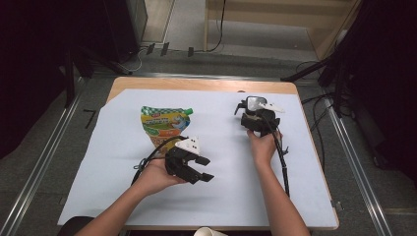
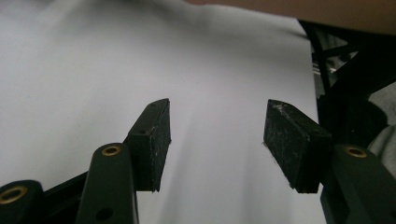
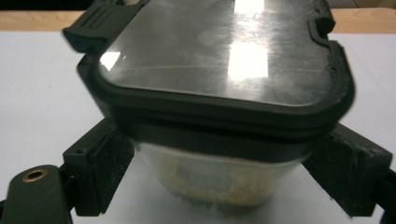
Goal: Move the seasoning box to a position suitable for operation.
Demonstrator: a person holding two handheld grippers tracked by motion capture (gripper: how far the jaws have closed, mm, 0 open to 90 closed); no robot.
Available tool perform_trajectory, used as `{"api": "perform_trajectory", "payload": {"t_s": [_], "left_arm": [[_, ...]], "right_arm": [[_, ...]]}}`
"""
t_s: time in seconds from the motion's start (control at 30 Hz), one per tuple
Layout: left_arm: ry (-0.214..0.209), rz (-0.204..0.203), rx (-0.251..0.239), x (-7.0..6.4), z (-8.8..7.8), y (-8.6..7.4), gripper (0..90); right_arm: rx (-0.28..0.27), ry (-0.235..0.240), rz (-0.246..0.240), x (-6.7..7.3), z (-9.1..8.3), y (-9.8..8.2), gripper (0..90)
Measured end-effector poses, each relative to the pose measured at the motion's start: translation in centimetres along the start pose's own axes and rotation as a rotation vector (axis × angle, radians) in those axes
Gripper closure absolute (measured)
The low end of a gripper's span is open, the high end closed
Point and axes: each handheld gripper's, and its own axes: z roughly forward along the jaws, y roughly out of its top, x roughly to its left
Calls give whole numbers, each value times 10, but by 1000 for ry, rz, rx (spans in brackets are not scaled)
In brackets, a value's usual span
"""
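- The right gripper is seen right of centre in the high view, with a lidded container between its jaws in the right gripper view.
- The pads are set against the clear lower body on both sides, just beneath the black-rimmed lid; the jaws stand wide, spanning the container's width. It is judged to be gripped, though how firmly cannot be told.
- The container rests on, or just above, the white sheet; contact with the sheet cannot be confirmed. Some pale, crumbly contents are visible at its bottom.
- The left gripper is seen lower centre in the high view, lying sideways in the hand. Its jaws are parted about halfway and nothing is held between them, as the left gripper view shows bare sheet in the gap.
- A green and orange pouch lies flat at centre left of the high view, just above the left gripper and untouched.
- Risk: the pads bear on smooth, tapering walls below the lid rim, so the container could slip downward or tilt if lifted with light pressure.
- Risk: a side latch appears raised at the upper left of the right gripper view; if the lid is not fully locked, tipping could spill the contents.
- Risk: the right gripper's trailing cable could snag on the table edge.
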Motion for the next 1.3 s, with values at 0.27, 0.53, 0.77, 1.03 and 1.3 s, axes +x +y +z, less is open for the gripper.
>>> {"api": "perform_trajectory", "payload": {"t_s": [0.27, 0.53, 0.77, 1.03, 1.3], "left_arm": [[14, -6, 17, -3, -1, -5, 424], [28, -9, 21, -5, -3, -10, 425], [33, -10, 31, -4, -2, -11, 425], [32, -20, 42, -2, 0, -12, 438], [34, -31, 48, 1, -1, -13, 431]], "right_arm": [[-46, -2, 17, -1, 13, -4, 112], [-53, -39, 3, 3, 22, 0, 110], [-46, -42, -15, 3, 25, 2, 127], [-35, -25, -12, -3, 19, 5, 147], [-25, 37, -42, -4, 5, 12, 150]]}}
